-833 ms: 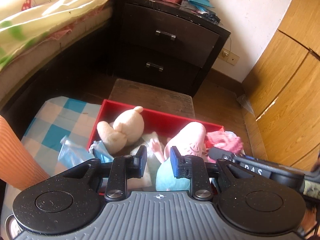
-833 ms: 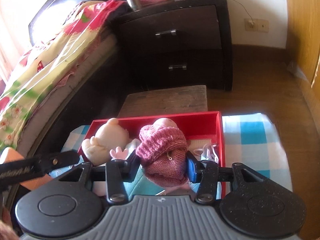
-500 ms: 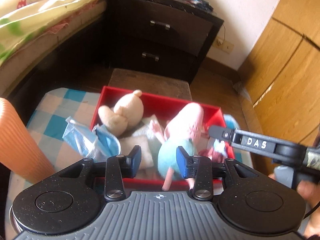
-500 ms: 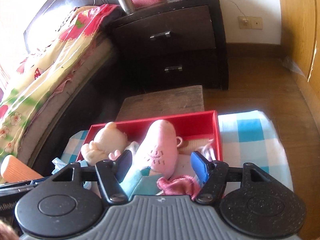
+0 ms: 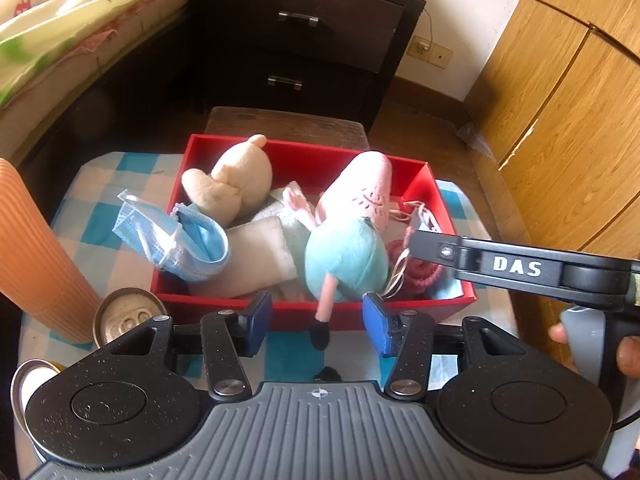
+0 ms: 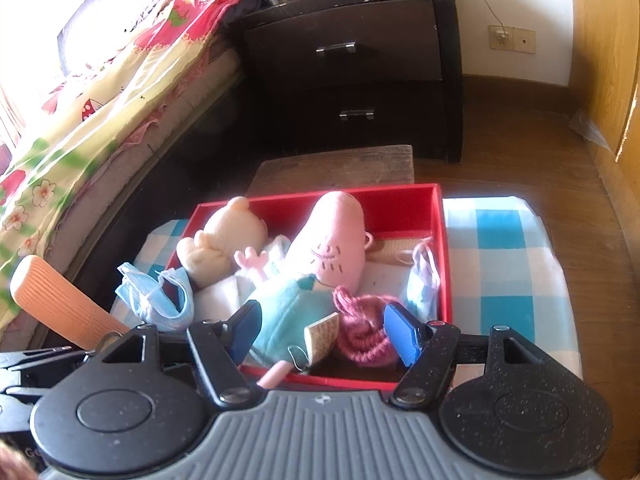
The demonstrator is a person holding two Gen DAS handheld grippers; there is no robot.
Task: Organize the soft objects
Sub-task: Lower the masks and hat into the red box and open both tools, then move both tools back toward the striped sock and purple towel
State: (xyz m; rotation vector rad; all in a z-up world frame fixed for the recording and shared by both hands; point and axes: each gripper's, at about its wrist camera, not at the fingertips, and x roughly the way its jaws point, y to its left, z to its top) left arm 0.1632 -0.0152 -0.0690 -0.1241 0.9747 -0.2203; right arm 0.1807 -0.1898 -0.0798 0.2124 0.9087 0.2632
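Observation:
A red box on a blue checked cloth holds a pink pig plush in a teal dress, a cream plush, a pink knit hat at its near right corner, white cloths and a small mask. A blue face mask hangs over the left wall. My left gripper is open and empty in front of the box. My right gripper is open above the hat and the plush's dress, holding nothing.
An orange ribbed cylinder and a metal can stand left of the box. A wooden stool, a dark nightstand, a bed and wooden cabinet doors lie beyond.
My right gripper opened and dropped the pink knit hat into the box, then drew back. My left gripper opened wider and pulled back out of the box.

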